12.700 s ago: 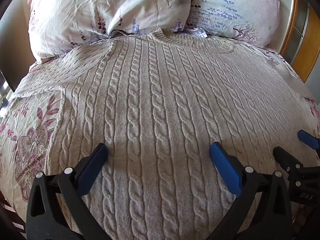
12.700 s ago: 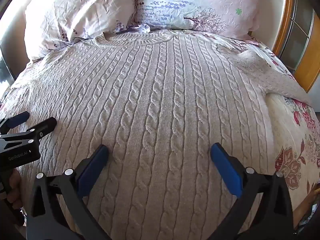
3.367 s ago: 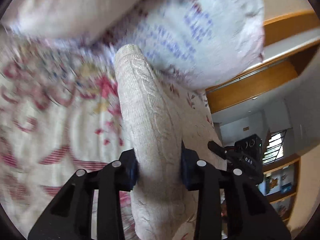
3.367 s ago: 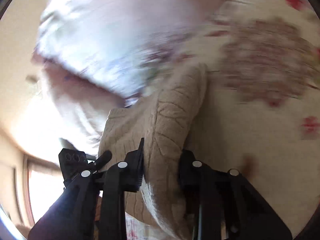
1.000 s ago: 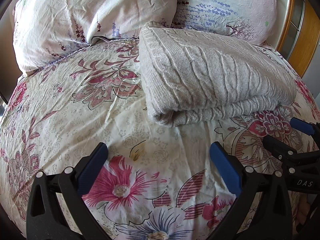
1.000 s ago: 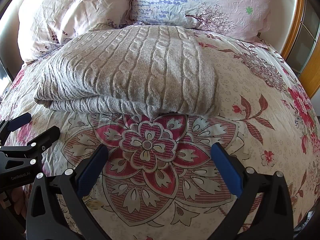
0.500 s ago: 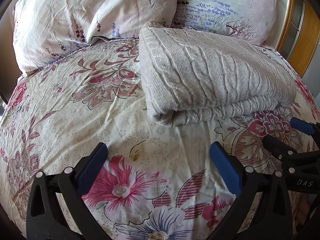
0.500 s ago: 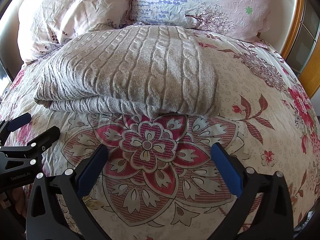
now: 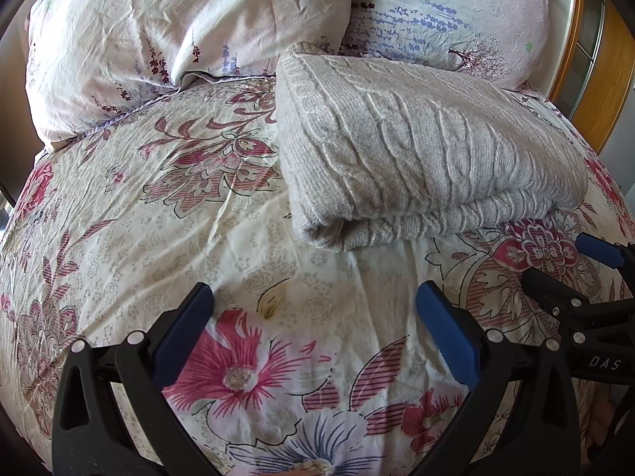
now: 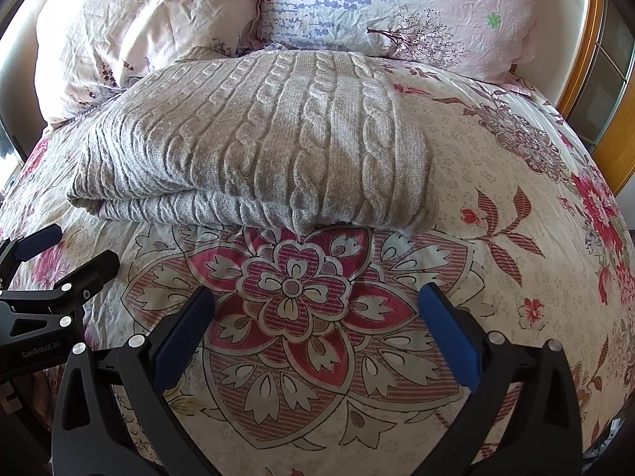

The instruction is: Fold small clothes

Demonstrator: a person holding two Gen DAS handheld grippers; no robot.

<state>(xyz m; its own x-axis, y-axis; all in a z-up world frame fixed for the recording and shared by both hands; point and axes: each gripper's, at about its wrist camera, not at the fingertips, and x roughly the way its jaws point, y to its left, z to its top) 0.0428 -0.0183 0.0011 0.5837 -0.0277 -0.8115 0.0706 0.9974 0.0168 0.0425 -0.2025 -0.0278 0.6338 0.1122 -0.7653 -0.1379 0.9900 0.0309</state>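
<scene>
Nothing had shifted over the last second: sweater and both grippers sat as in the prior frames, whereas some seconds back each gripper was clamped on a fold of the knit, and at the start the sweater lay spread flat across the bed. Sweater [image 9: 416, 150] [image 10: 262, 139], grey cable knit, was folded into a thick rectangular bundle resting on the duvet [image 9: 158, 214] [image 10: 496, 182], its far edge touching the pillows. Stacked layers showed along the near edge in both views; a rounded fold ran down the bundle's left side in the left wrist view. Left pillow [image 9: 178, 27] [image 10: 139, 23] was pale pink with small sprigs; right pillow [image 9: 448, 12] [image 10: 397, 8] carried lavender print. Left gripper [image 9: 313, 317] [image 10: 63, 250] hung over the duvet short of the bundle's near edge, jaws spread wide, nothing between the blue pads, not touching the knit. Right gripper [image 10: 315, 317] [image 9: 571, 261] was likewise wide apart and empty, over the large red flower motif just in front of the bundle. Each gripper appeared at the edge of the other's view, side by side. Wooden frame [image 9: 599, 63] [image 10: 611, 91] stood at the bed's right side.
</scene>
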